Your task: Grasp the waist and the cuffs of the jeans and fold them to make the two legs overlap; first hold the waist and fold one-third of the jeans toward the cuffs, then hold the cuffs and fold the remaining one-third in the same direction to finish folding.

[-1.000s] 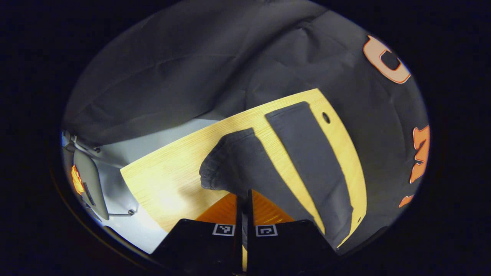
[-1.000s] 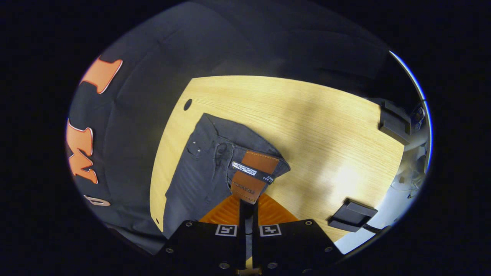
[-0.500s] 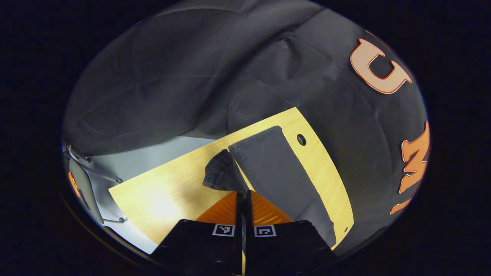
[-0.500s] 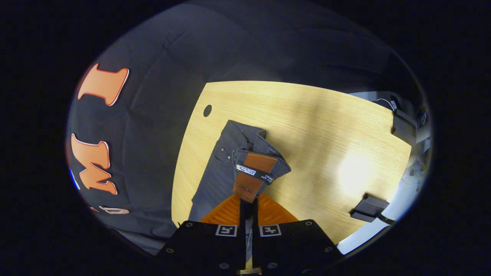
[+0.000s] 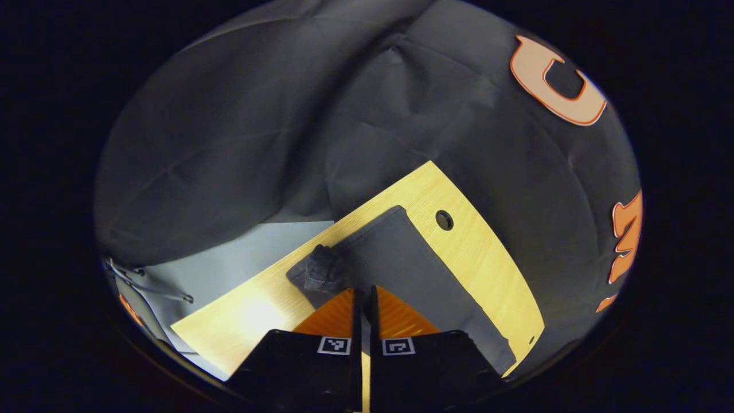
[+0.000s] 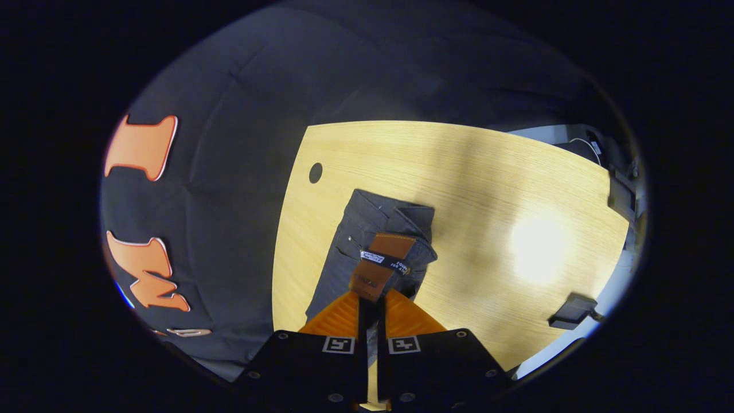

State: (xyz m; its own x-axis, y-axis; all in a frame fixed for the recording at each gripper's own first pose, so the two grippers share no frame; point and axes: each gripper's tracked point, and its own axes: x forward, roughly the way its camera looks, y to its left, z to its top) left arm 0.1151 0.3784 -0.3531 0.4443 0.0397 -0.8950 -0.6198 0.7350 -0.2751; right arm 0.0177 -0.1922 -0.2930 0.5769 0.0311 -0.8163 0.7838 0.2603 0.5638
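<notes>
In the left gripper view I see the dark jeans (image 5: 413, 275) lying on the wooden table (image 5: 470, 246), with a bunched cuff just ahead of my left gripper (image 5: 362, 295), which is clamped on it. In the right gripper view my right gripper (image 6: 371, 307) pinches the waist by the leather patch (image 6: 381, 267).

left gripper view: downward, close | right gripper view: downward (opposite end) | shared: table (image 5: 459, 252)
</notes>
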